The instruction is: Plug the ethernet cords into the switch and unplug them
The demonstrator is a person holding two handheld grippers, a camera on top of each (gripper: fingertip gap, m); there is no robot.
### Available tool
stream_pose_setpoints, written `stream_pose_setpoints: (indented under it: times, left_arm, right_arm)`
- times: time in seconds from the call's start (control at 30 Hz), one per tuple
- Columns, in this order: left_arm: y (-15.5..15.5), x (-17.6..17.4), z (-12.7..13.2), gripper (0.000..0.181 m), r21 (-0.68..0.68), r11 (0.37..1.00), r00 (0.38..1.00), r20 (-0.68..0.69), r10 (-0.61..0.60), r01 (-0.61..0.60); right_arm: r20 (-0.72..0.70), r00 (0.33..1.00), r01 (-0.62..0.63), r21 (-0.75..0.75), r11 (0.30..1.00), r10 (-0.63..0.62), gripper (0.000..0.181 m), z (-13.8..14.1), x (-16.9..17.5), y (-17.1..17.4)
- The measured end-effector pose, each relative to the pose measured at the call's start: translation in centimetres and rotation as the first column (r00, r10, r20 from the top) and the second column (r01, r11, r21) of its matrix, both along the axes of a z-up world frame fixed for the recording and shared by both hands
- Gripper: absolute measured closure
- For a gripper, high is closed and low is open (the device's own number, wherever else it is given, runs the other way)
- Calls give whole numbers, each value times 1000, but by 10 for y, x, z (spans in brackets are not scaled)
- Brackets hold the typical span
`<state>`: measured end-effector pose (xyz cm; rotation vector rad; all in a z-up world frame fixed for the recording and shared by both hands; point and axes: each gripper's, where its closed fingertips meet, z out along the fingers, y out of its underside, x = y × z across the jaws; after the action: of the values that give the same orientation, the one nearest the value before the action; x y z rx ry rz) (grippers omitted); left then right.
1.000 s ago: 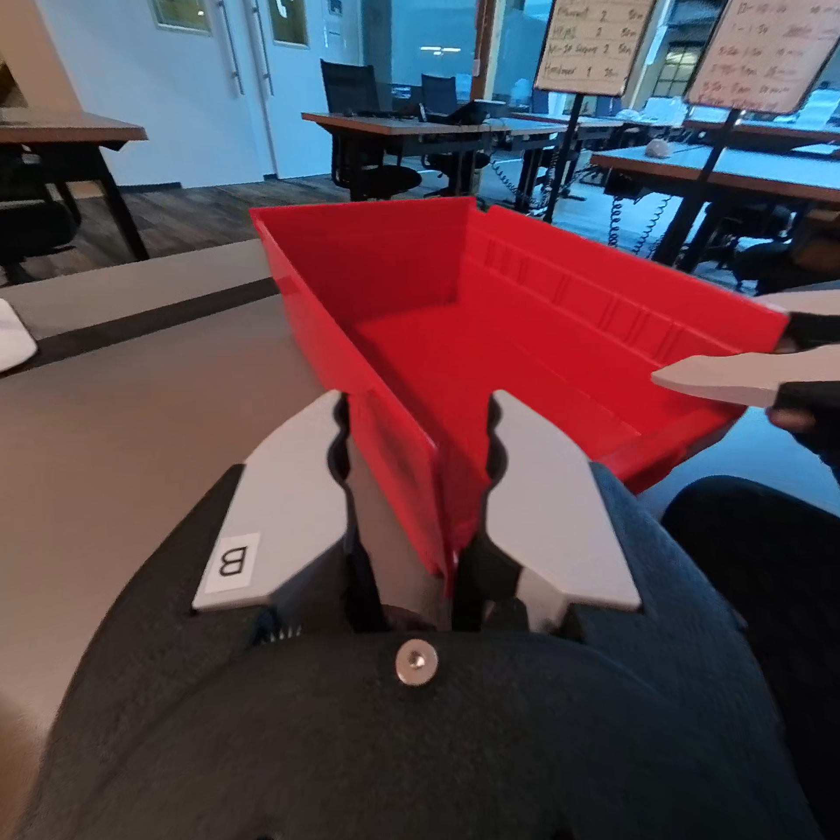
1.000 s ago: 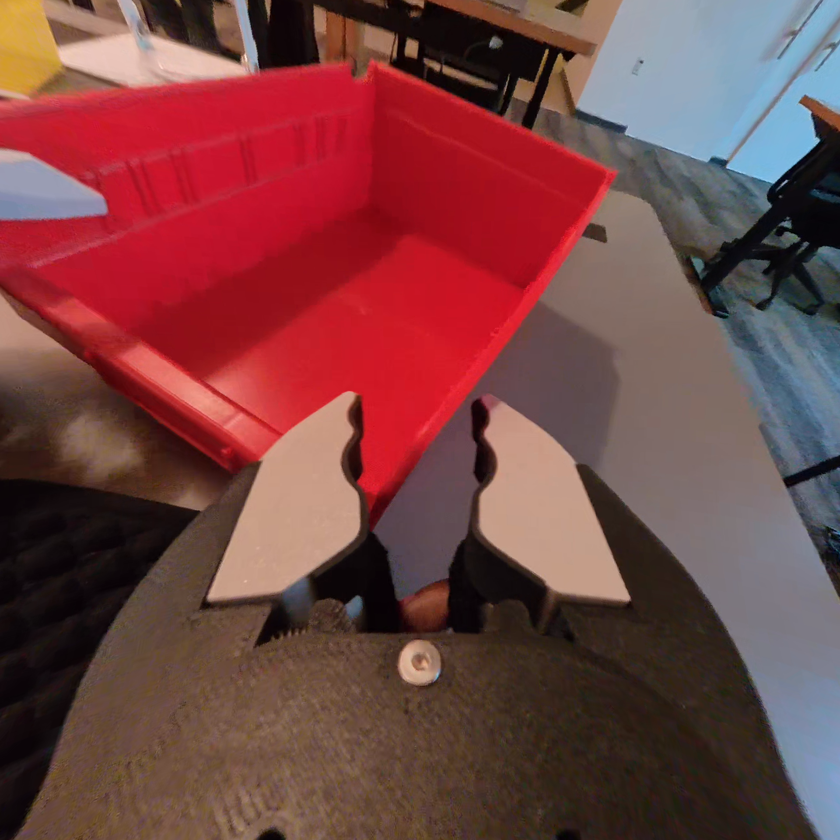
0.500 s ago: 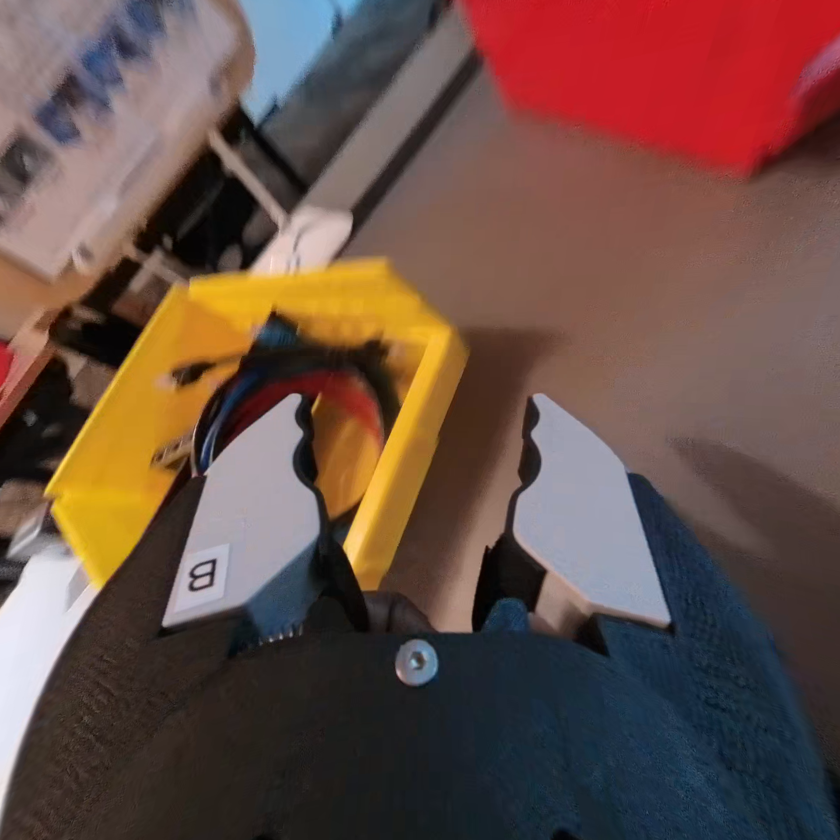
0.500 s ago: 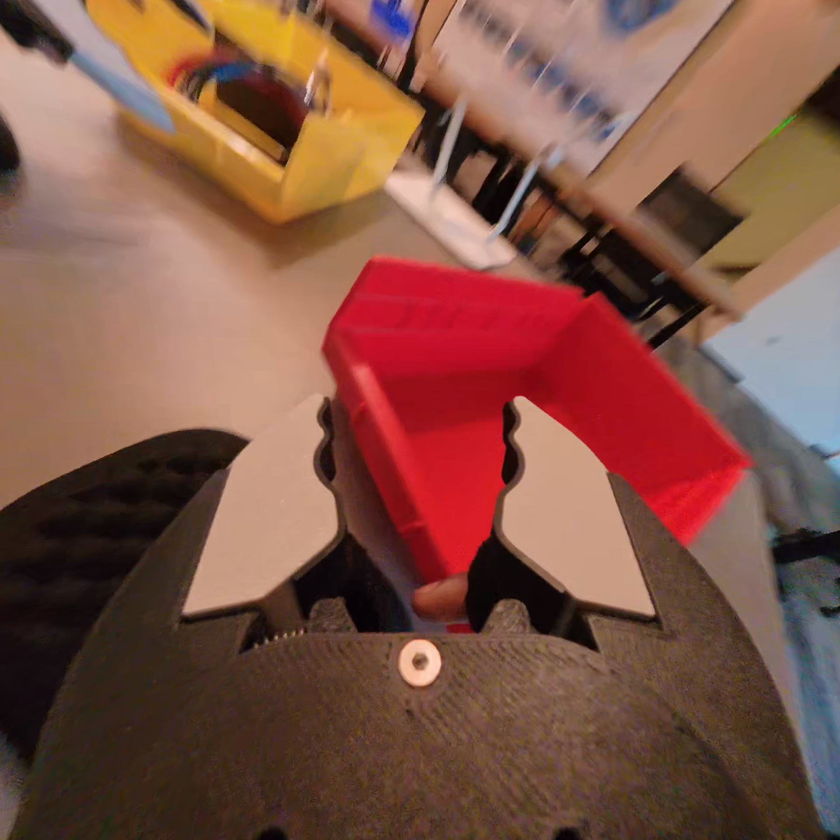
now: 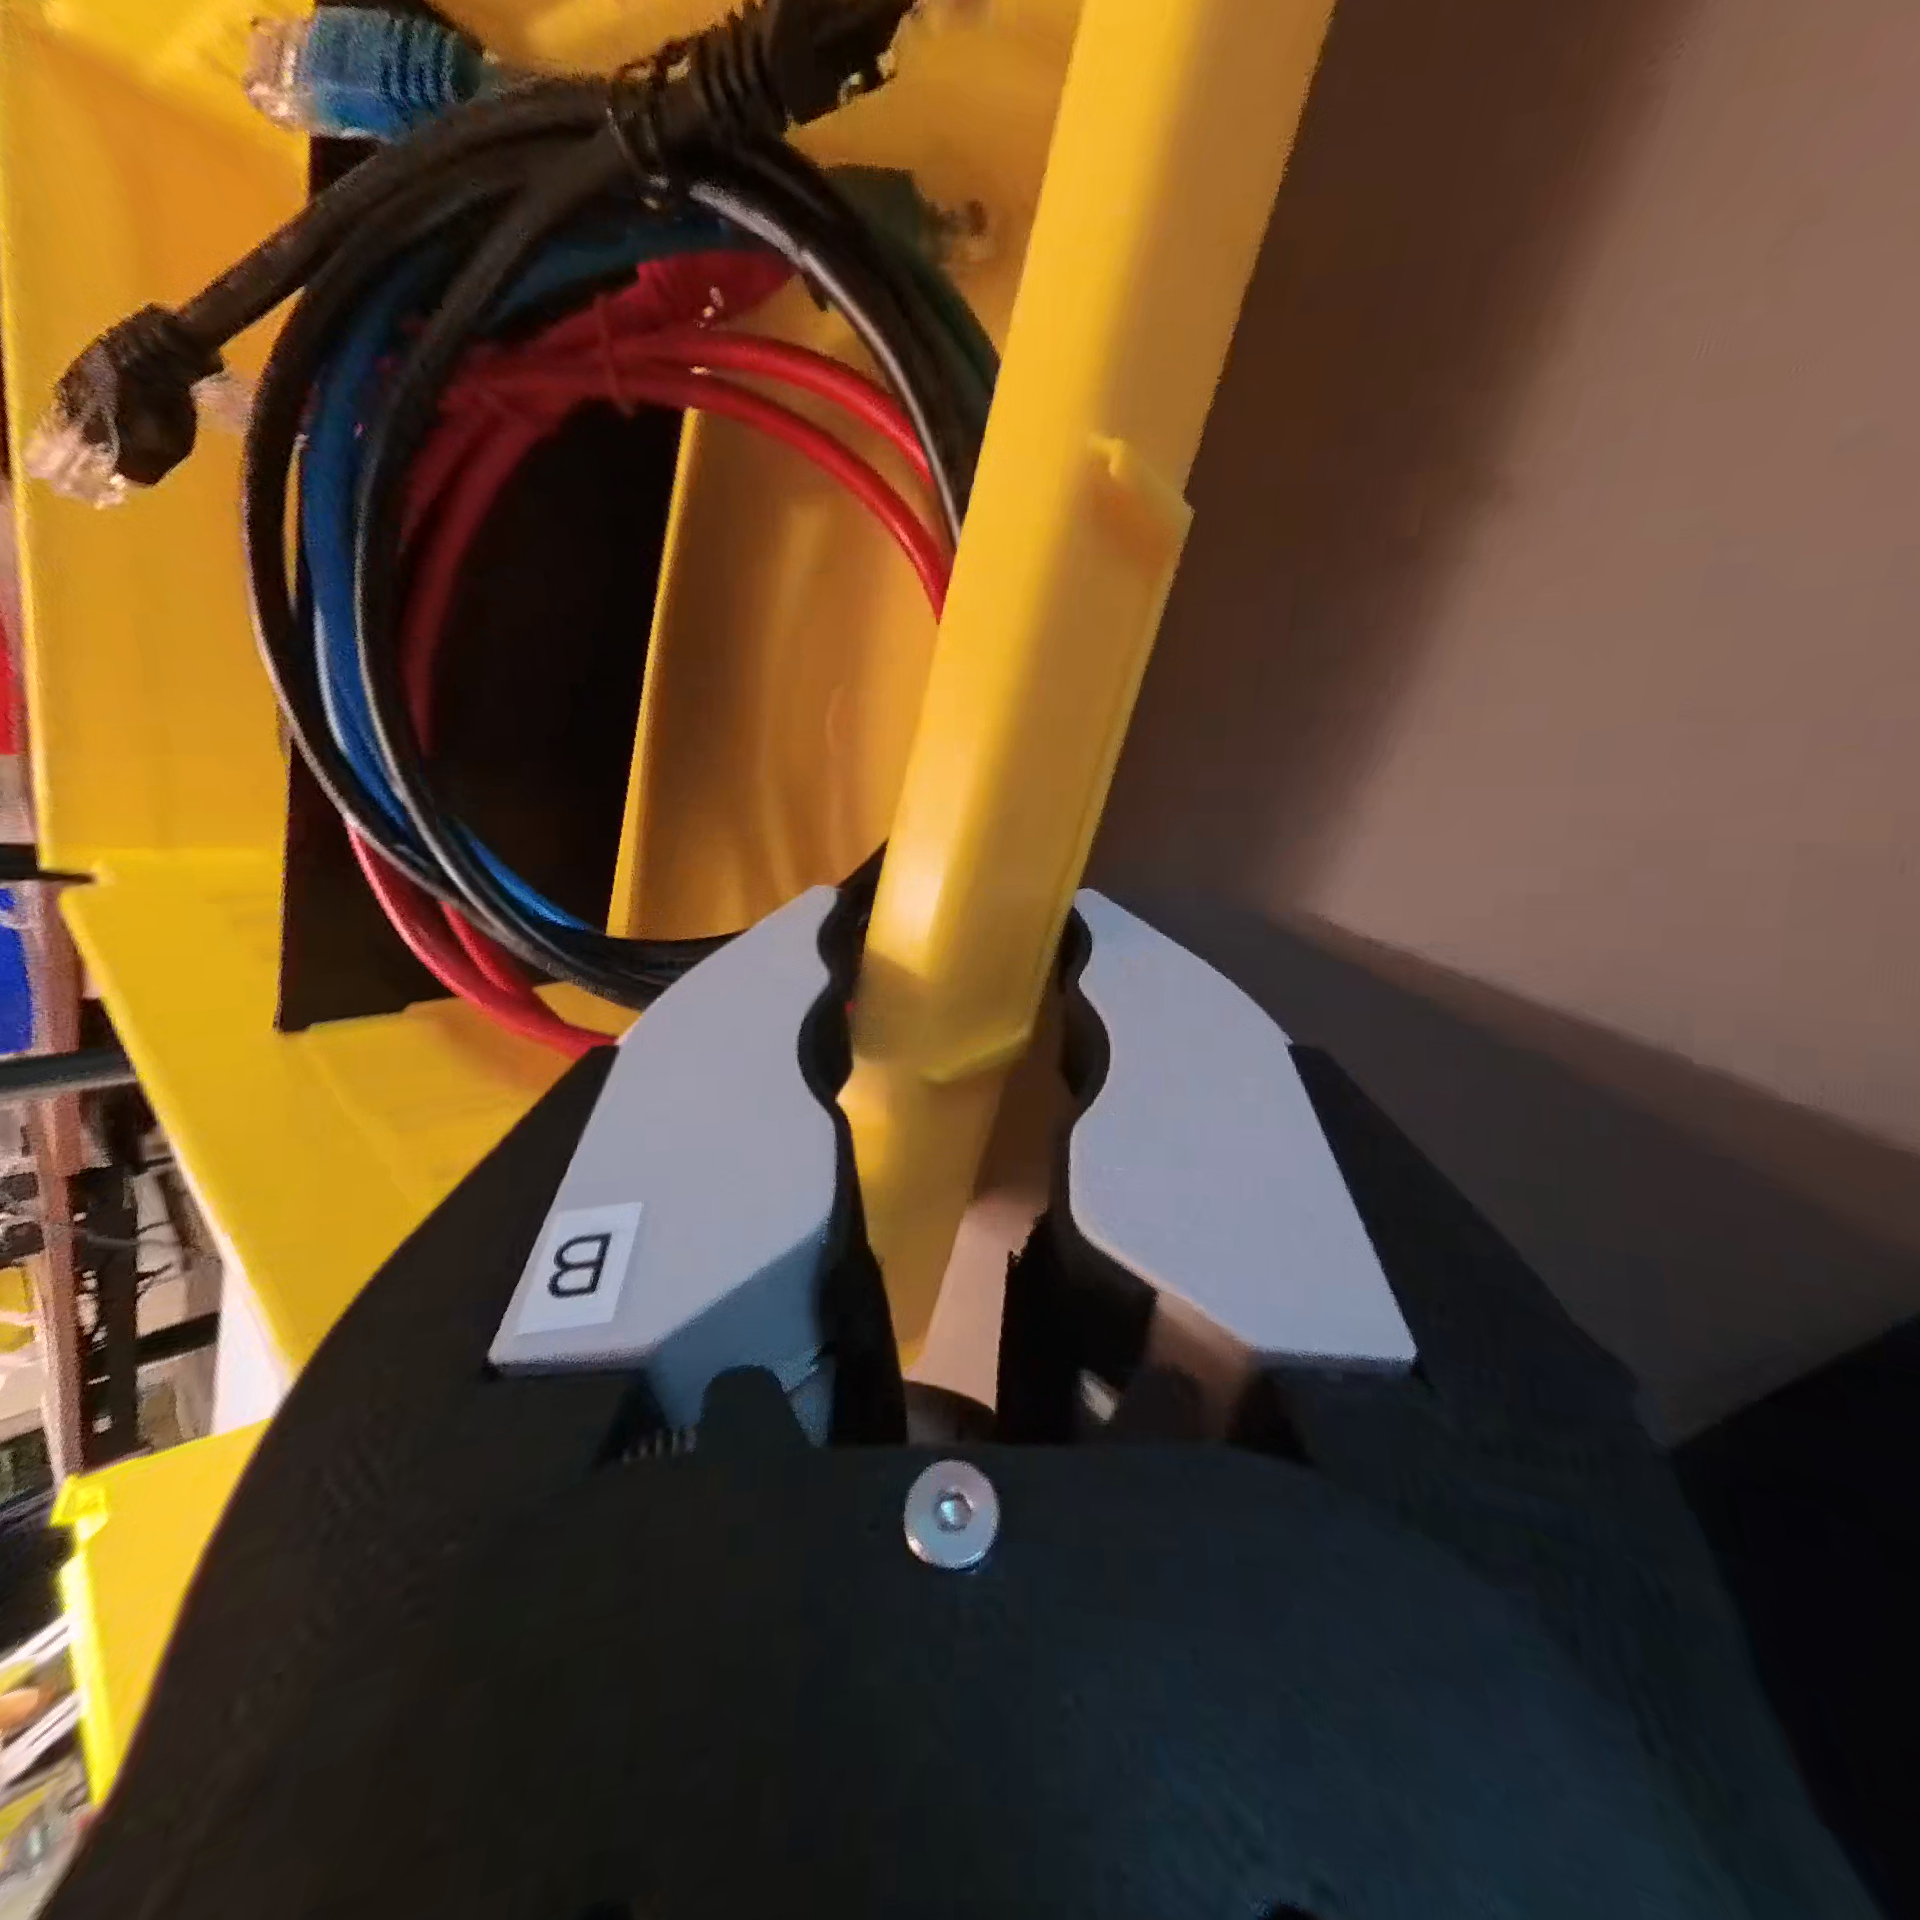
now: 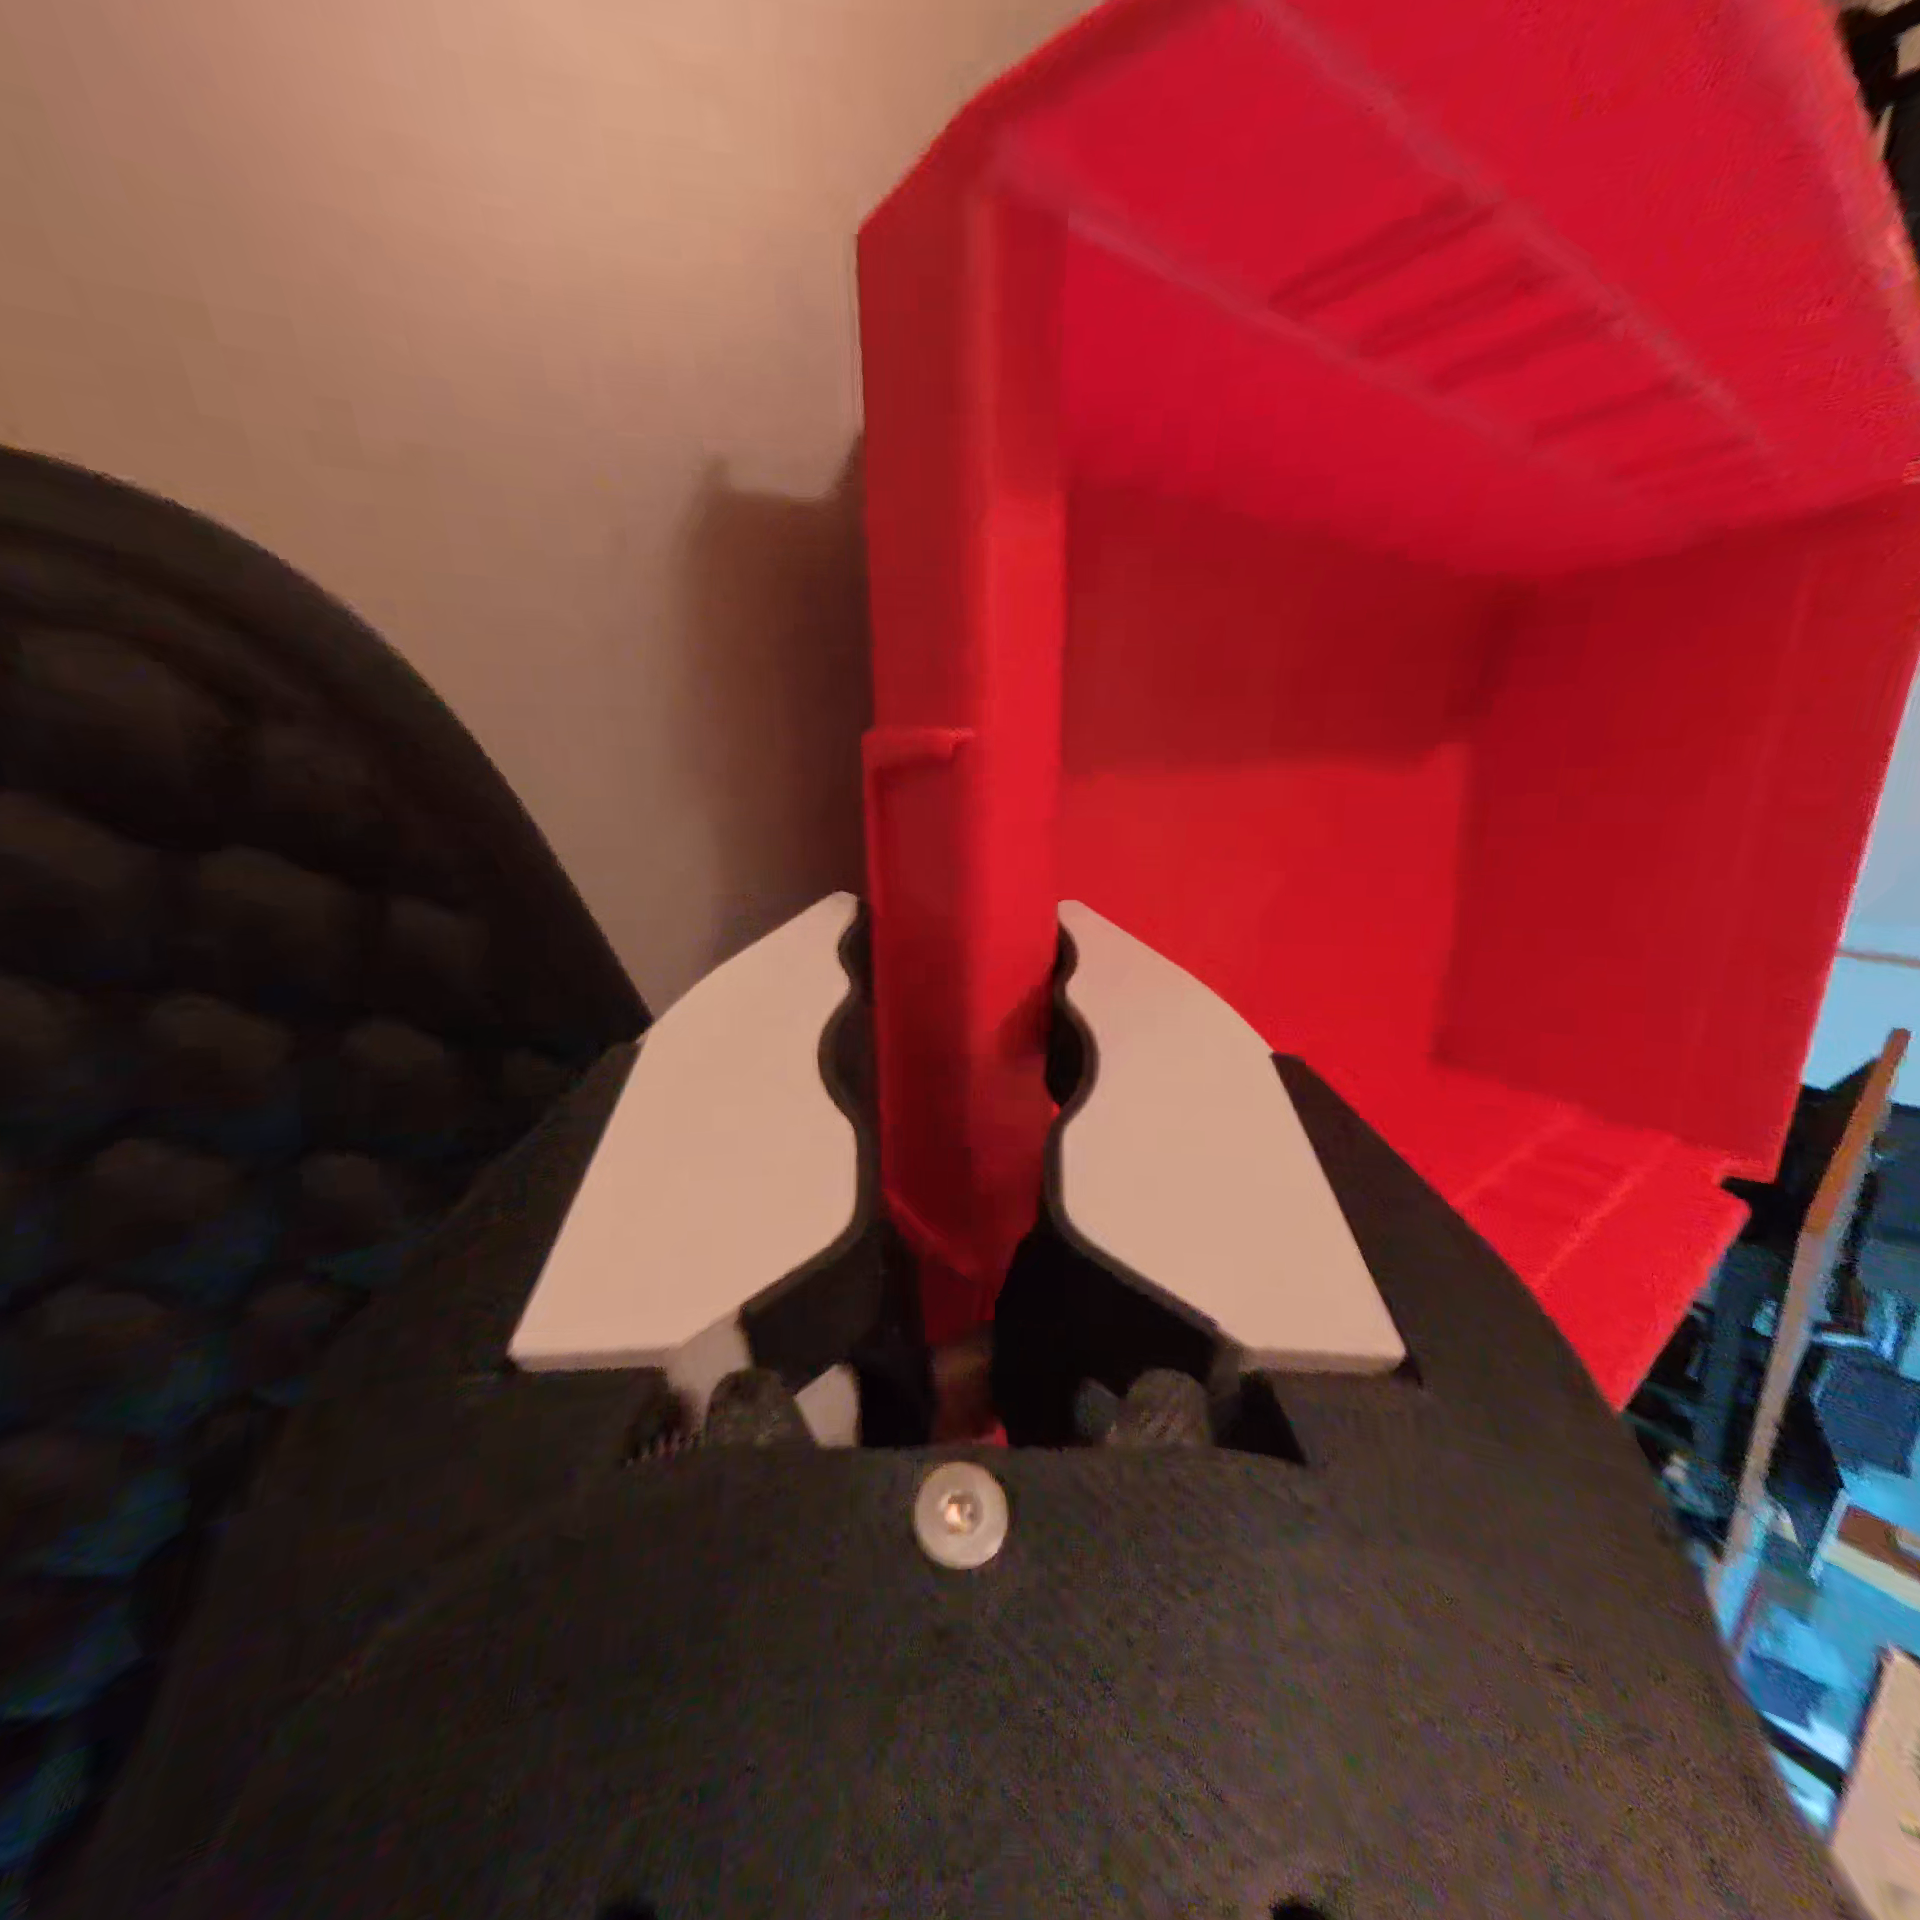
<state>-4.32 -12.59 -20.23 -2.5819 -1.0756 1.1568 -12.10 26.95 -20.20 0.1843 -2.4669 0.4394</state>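
My left gripper (image 5: 954,940) is shut on the rim of a yellow bin (image 5: 1081,582). Inside the bin lie coiled ethernet cords (image 5: 436,582) in black, blue and red, with a black plug (image 5: 125,416) and a blue plug (image 5: 364,73) sticking out. A dark box shows under the coils; I cannot tell whether it is the switch. My right gripper (image 6: 956,925) is shut on the side wall of an empty red bin (image 6: 966,790). Both views are rolled sideways.
Both bins rest on a beige-grey table (image 5: 1558,520), which also shows in the right wrist view (image 6: 468,312). A black foam pad (image 6: 208,883) lies at the left of the right wrist view. Shelves and clutter show at the far edges. The grippers' ends are close to 40 cm from one another.
My left gripper left the red bin, swung over to the yellow bin and closed on its rim. My right gripper moved to the red bin's other wall and closed on it.
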Motion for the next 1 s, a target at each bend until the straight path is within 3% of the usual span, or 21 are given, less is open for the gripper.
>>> stream_pose_setpoints:
  times: [0.47,0.77,1.0]
  left_arm:
    - [-81,87,3,145,-69,992,995,-24,102,-103]
    - [-130,158,3,146,-113,985,988,73,138,-129]
    - [-151,217,2,147,-147,983,978,161,135,-111]
  right_arm:
    - [35,994,96,74,993,-99,149,0,-10,58]
    - [25,989,142,105,984,-146,150,-1,-12,119]
    - [35,983,171,142,975,-178,150,-1,-1,165]
